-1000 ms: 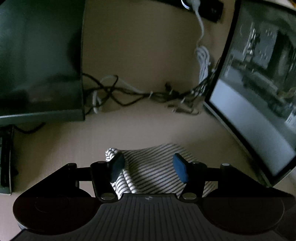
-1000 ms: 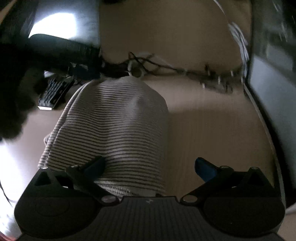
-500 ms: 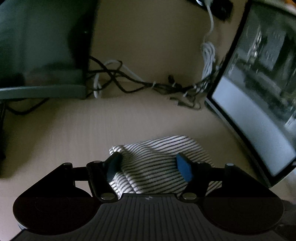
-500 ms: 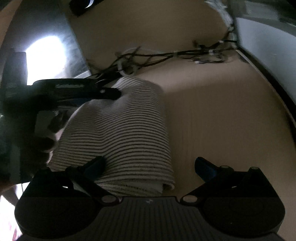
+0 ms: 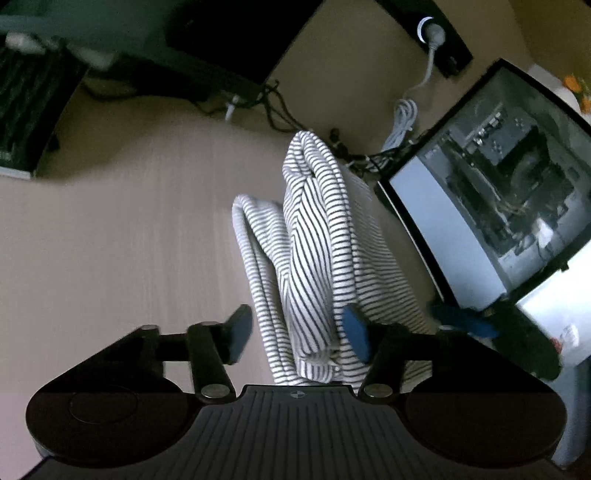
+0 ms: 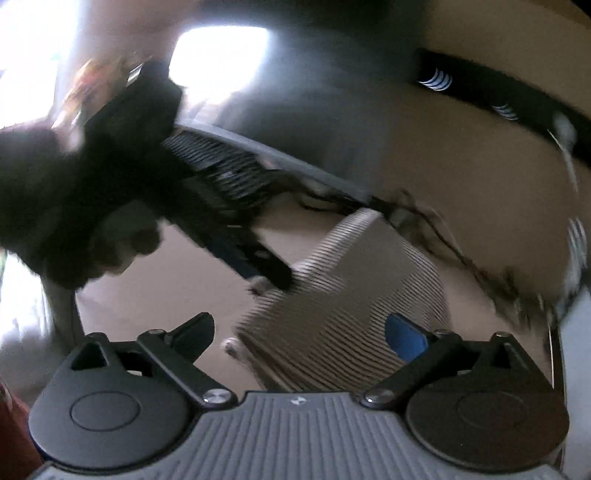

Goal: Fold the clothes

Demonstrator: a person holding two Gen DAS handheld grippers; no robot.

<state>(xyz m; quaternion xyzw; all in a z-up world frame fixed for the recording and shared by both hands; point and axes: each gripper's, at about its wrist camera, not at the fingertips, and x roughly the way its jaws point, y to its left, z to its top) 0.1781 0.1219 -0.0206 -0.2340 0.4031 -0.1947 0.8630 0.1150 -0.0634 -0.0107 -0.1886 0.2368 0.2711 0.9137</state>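
Note:
A folded white garment with thin dark stripes (image 5: 314, 240) lies on the beige table (image 5: 129, 240). It runs away from my left gripper (image 5: 298, 334), which is open with the cloth's near end between its fingers. In the blurred right wrist view the same garment (image 6: 351, 306) sits between the fingers of my open right gripper (image 6: 301, 334). There the left gripper (image 6: 207, 206), held by a gloved hand (image 6: 74, 221), reaches in from the upper left, its tip at the garment's far corner. A blue finger of the right gripper (image 5: 461, 321) shows at the right of the left wrist view.
A lit monitor (image 5: 498, 203) stands close on the garment's right. A tangle of cables (image 5: 402, 122) and a power strip (image 5: 436, 33) lie at the table's back. A dark monitor base (image 5: 207, 70) and a keyboard (image 5: 22, 110) are at the back left.
Both views have swung sharply. The left gripper pulled back and turned, so the garment now shows lengthwise. The right gripper shifted so the garment lies between its fingers. Both stayed open.

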